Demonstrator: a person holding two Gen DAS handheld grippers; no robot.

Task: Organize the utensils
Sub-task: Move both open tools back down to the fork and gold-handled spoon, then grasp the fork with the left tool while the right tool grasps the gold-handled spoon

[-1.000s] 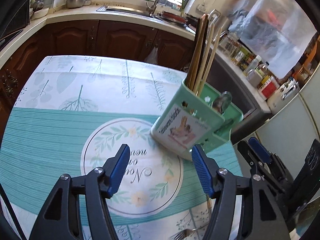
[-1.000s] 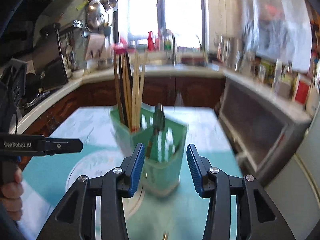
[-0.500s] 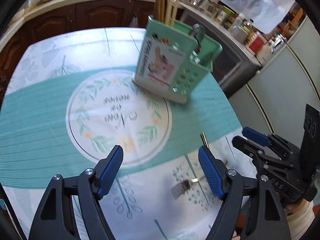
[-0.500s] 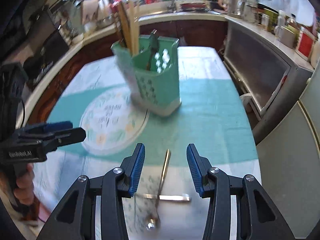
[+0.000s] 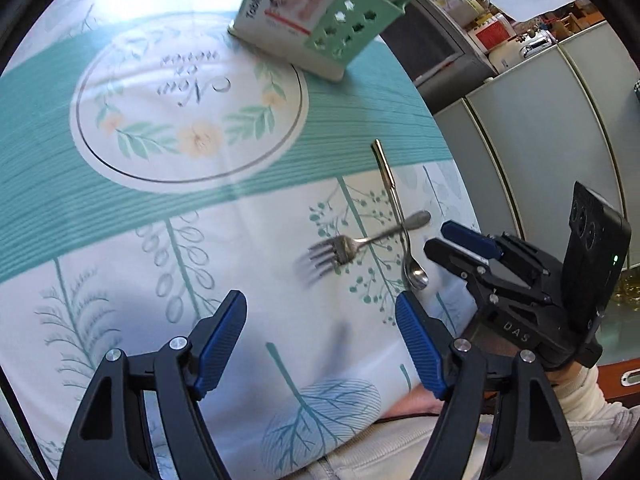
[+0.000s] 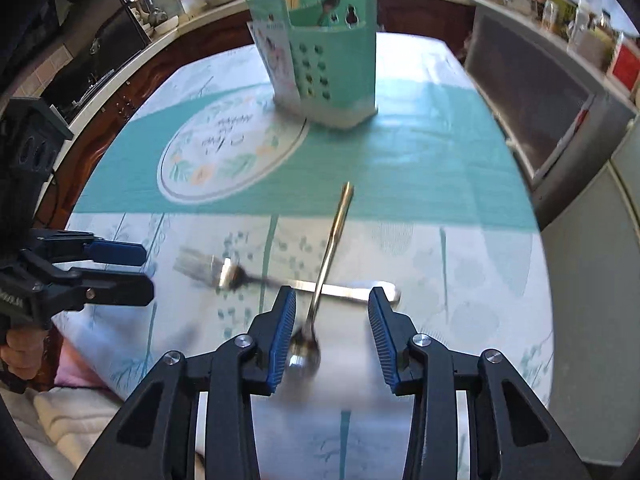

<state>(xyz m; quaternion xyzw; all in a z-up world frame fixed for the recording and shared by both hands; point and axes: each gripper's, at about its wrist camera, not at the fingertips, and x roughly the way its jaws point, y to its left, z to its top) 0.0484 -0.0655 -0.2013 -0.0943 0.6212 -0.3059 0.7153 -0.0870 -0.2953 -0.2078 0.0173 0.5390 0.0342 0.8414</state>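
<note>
Beside the green caddy, spoon crosses fork; right gripper closing empty, left gripper wide.

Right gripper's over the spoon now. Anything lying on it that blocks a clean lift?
Nothing lies on it. The spoon crosses over the fork handle, and its bowl sits between the closing right gripper pads, untouched.

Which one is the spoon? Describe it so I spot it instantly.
Start at the green holder on the tablecloth, then come toward the near edge. Two utensils cross there: the spoon has a slim gold handle pointing at the holder, unlike the silver fork lying crosswise.
</note>
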